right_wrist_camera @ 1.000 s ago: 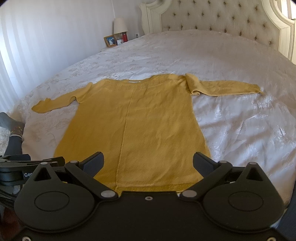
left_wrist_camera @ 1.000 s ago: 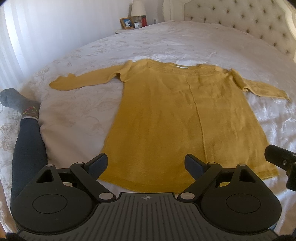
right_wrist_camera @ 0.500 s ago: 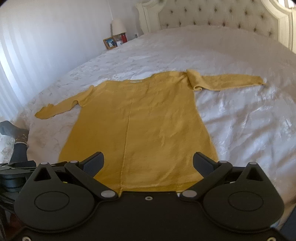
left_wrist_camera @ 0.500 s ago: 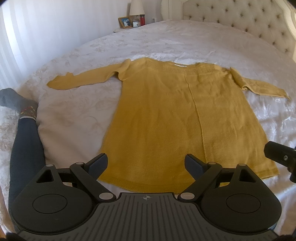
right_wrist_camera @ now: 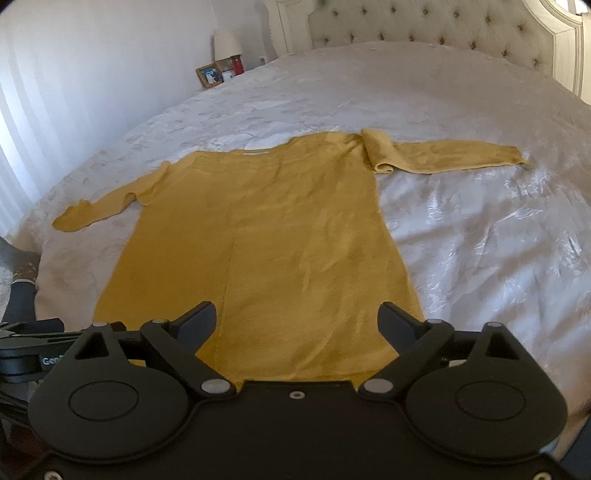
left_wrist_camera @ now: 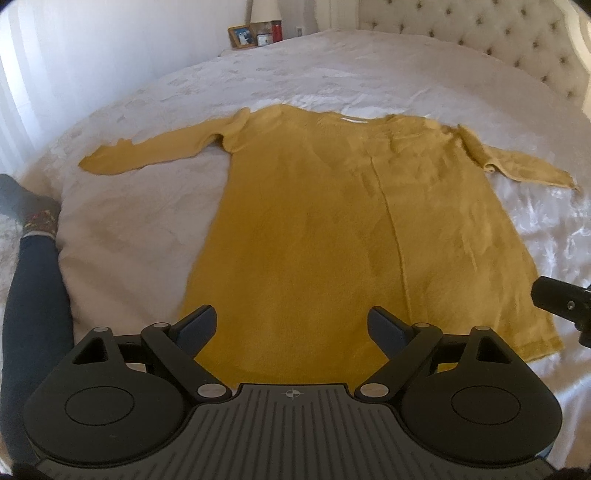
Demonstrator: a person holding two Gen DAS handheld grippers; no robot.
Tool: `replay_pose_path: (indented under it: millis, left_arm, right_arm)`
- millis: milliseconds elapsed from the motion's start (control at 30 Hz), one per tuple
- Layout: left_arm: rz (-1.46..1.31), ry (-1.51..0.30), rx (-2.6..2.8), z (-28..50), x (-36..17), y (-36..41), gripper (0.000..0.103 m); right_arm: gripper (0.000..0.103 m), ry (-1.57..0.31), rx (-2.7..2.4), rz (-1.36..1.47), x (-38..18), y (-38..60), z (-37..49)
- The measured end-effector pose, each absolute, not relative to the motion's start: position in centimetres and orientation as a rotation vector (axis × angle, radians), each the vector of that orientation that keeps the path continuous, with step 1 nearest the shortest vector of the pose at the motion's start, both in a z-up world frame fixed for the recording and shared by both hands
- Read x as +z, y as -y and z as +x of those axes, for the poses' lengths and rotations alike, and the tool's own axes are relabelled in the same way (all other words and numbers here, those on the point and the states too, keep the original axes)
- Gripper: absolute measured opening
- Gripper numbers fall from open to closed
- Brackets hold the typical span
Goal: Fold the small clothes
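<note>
A mustard-yellow long-sleeved sweater (left_wrist_camera: 332,236) lies flat on the white bed, neckline far, hem near, both sleeves spread out sideways. It also shows in the right wrist view (right_wrist_camera: 266,240). My left gripper (left_wrist_camera: 291,325) is open and empty, held above the hem near its left part. My right gripper (right_wrist_camera: 297,323) is open and empty, above the hem near its right part. The right gripper's tip (left_wrist_camera: 561,302) shows at the right edge of the left wrist view.
The white bedspread (right_wrist_camera: 480,229) extends around the sweater. A tufted headboard (right_wrist_camera: 424,26) stands at the far end. A nightstand with a lamp (right_wrist_camera: 227,46) and photo frame (right_wrist_camera: 208,75) is far left. A person's dark-legged, socked leg (left_wrist_camera: 29,258) lies at the bed's left edge.
Both grippers have shifted slightly forward and rightwards over the hem. The sweater has not moved and both grippers stay open.
</note>
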State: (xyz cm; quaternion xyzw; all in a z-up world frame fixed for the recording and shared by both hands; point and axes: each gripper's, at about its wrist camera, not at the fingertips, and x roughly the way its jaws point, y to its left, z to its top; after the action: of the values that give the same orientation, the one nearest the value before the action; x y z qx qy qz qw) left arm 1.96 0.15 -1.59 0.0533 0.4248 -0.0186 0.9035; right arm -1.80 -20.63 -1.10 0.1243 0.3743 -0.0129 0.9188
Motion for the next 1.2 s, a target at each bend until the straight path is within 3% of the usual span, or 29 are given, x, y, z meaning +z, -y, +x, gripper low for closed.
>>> replay_pose_path:
  millis: [333, 567, 1200]
  left_arm:
    - [0.108, -0.828, -0.075, 4.6, -1.3, 1.3, 0.086]
    - [0.132, -0.812, -0.061, 7.1, -2.2, 2.2, 0.079]
    - [0.179, -0.813, -0.041, 16.0, -6.6, 3.6, 0.079]
  right_arm:
    - [0.094, -0.79, -0.031, 0.255, -2.2, 23.3, 0.5]
    - [0.079, -0.836, -0.064, 0.275, -4.2, 27.6, 2.5]
    - [0.079, -0.782, -0.376, 0.535, -8.6, 50.7, 18.1]
